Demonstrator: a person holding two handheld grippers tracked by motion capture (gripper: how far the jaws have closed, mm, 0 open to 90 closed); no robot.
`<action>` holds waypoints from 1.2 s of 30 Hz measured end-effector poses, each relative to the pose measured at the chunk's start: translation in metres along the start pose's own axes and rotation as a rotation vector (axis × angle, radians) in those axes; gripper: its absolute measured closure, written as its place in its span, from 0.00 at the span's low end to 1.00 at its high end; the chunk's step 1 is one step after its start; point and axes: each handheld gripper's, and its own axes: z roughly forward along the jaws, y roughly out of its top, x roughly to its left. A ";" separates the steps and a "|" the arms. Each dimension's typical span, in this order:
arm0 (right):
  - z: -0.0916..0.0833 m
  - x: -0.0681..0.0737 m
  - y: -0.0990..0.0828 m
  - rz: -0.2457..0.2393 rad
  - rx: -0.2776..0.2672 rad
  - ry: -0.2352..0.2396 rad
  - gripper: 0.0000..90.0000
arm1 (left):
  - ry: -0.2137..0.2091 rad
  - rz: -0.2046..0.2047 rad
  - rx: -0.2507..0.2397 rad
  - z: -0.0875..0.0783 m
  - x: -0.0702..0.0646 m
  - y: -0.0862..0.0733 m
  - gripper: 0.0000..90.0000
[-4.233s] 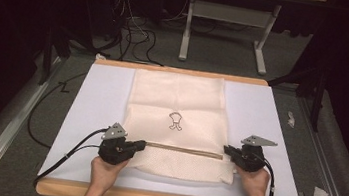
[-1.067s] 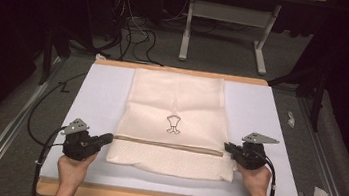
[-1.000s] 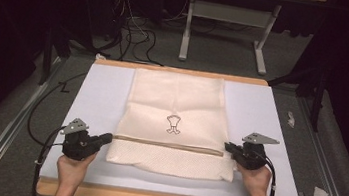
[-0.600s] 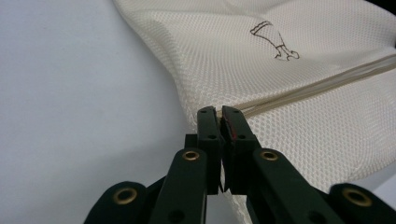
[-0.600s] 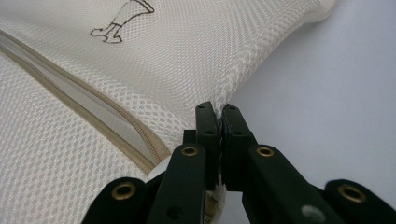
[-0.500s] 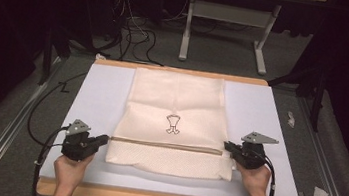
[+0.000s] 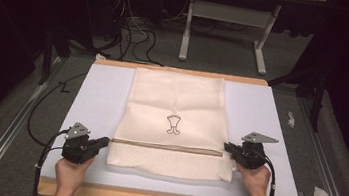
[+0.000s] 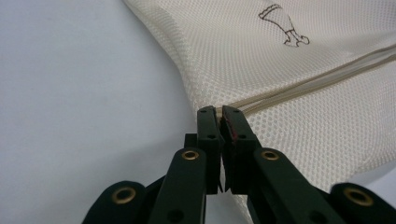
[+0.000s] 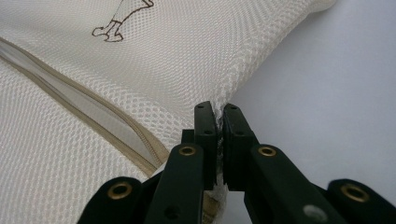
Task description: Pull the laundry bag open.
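Both tools clamped on mesh bag [image 7: 174, 123] at zipper [image 7: 166, 147] ends: left tool [image 7: 104, 142], right tool [image 7: 227, 147]. Risk: uneven pull slips thin mesh from pads.

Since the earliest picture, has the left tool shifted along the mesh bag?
Yes. The left tool has moved left, from over the mesh bag out to its left edge, nearer the white mat's left side.
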 end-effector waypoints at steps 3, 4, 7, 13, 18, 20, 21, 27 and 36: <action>0.002 -0.002 -0.002 0.011 0.017 0.000 0.96 | 0.001 -0.010 0.019 0.003 0.000 0.000 0.96; 0.003 -0.002 -0.002 0.012 0.016 0.004 0.96 | 0.004 -0.007 0.027 0.004 0.000 0.000 0.96; 0.005 -0.001 -0.004 0.019 0.034 0.002 0.95 | 0.015 0.002 0.041 0.006 -0.001 -0.001 0.95; 0.008 -0.002 -0.005 0.013 0.044 -0.001 0.92 | 0.020 0.009 0.051 0.011 -0.004 -0.002 0.95; 0.007 -0.001 -0.006 0.000 0.060 0.000 0.80 | 0.028 0.013 0.054 0.014 -0.004 -0.003 0.94; 0.006 -0.001 -0.006 0.002 0.053 0.002 0.73 | 0.058 0.026 0.060 0.013 -0.006 -0.003 0.89; 0.006 -0.001 -0.006 -0.003 0.041 -0.001 0.70 | 0.060 0.035 0.059 0.011 -0.007 -0.003 0.87; -0.002 -0.001 -0.007 -0.001 -0.009 -0.021 0.64 | 0.050 0.041 -0.020 0.006 -0.009 -0.001 0.72; -0.015 -0.004 -0.005 0.003 -0.082 -0.035 0.64 | 0.050 0.036 -0.117 -0.008 -0.007 0.008 0.63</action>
